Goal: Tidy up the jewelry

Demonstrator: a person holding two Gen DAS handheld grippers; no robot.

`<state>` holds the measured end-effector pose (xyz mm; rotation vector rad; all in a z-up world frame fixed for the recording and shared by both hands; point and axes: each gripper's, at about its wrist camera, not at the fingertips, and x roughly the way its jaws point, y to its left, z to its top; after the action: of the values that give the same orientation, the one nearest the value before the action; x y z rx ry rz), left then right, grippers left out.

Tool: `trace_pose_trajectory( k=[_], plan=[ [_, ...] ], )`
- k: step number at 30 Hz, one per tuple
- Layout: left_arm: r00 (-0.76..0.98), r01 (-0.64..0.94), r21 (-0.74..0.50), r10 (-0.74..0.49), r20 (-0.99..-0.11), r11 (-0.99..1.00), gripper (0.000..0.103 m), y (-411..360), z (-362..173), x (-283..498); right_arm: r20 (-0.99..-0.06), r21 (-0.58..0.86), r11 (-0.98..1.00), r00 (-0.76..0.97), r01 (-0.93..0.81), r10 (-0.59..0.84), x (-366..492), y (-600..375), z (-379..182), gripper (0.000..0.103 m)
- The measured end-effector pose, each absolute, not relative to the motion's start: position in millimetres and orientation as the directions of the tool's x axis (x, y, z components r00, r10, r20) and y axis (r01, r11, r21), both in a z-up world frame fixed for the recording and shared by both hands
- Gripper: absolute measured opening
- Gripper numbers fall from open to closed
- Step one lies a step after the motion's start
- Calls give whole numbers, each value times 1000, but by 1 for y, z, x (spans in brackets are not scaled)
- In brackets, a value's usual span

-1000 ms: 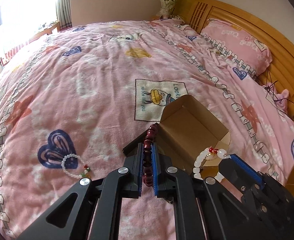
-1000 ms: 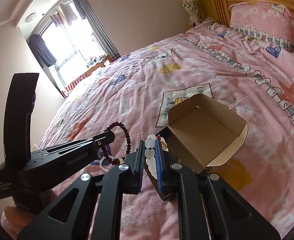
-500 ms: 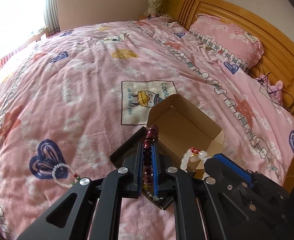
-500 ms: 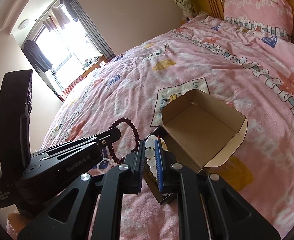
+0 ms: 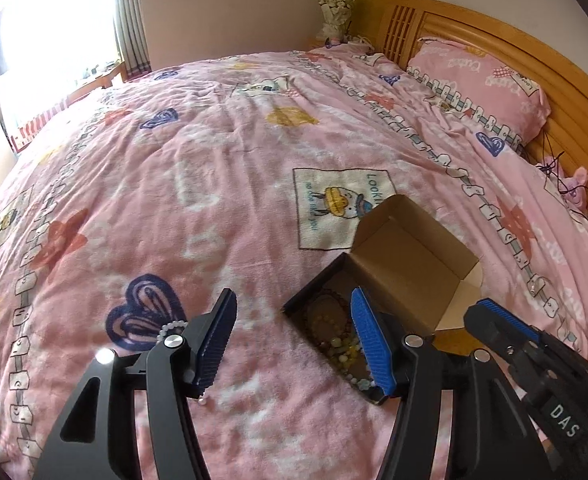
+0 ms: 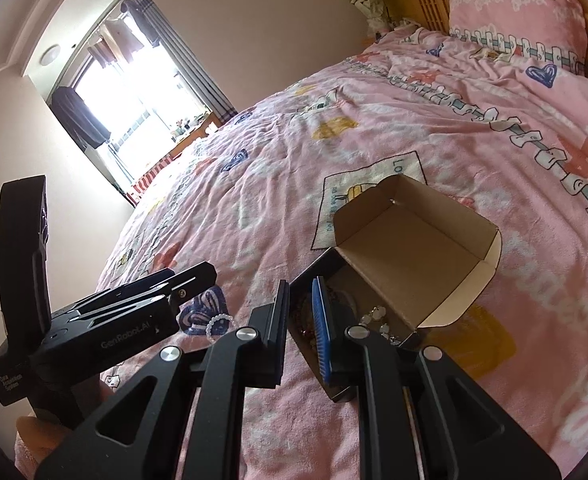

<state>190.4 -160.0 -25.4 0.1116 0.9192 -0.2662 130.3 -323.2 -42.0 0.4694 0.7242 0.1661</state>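
Observation:
A cardboard box (image 5: pixel 414 248) (image 6: pixel 414 232) lies on the pink bedspread with its lid flap raised. Beaded jewelry fills its black base, among it a dark red bracelet (image 5: pixel 326 314) (image 6: pixel 304 322) and white beads (image 6: pixel 378 314). My left gripper (image 5: pixel 294 342) (image 6: pixel 191 274) hovers at the box's near left corner; its jaws are opening with nothing between them. My right gripper (image 6: pixel 300 320) (image 5: pixel 490 316) stands over the base, its jaws a narrow slit apart and empty. Another white bracelet (image 5: pixel 171 325) (image 6: pixel 217 322) rests on the bedspread to the left, partly hidden.
A pink pillow (image 5: pixel 482 84) leans on the wooden headboard (image 5: pixel 566 92) at the far right. A pale bouquet (image 5: pixel 336 12) stands in the far corner and a bright window (image 6: pixel 133 100) is on the left. A hand (image 6: pixel 33 428) holds the left gripper's handle.
The left jaws have spread wide and the dark red bracelet has dropped into the box. The white bracelet has left the right jaws and lies in the box.

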Motion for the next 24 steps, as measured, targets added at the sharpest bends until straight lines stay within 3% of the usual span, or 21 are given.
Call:
trace_pose_trajectory(
  k=[8,11,21,24],
  plan=[
    [572,118,-28,-91,-815,993,61,-80,-34,194,-609,441,888,682,-133,405,132,-268,-42,15],
    [551,67,-68,-94,-829,995,60,-54,-43,197,-632,426,886,642,-182,435,135,-244,-49,22],
    [453,22,-91,-92,-887,996,60,-28,-95,215,-736,334,898,516,-285,438,149,-164,-97,22],
    [426,28,-95,-98,-899,995,60,-28,-112,222,-773,319,903,472,-289,424,160,-149,-118,30]
  ],
)
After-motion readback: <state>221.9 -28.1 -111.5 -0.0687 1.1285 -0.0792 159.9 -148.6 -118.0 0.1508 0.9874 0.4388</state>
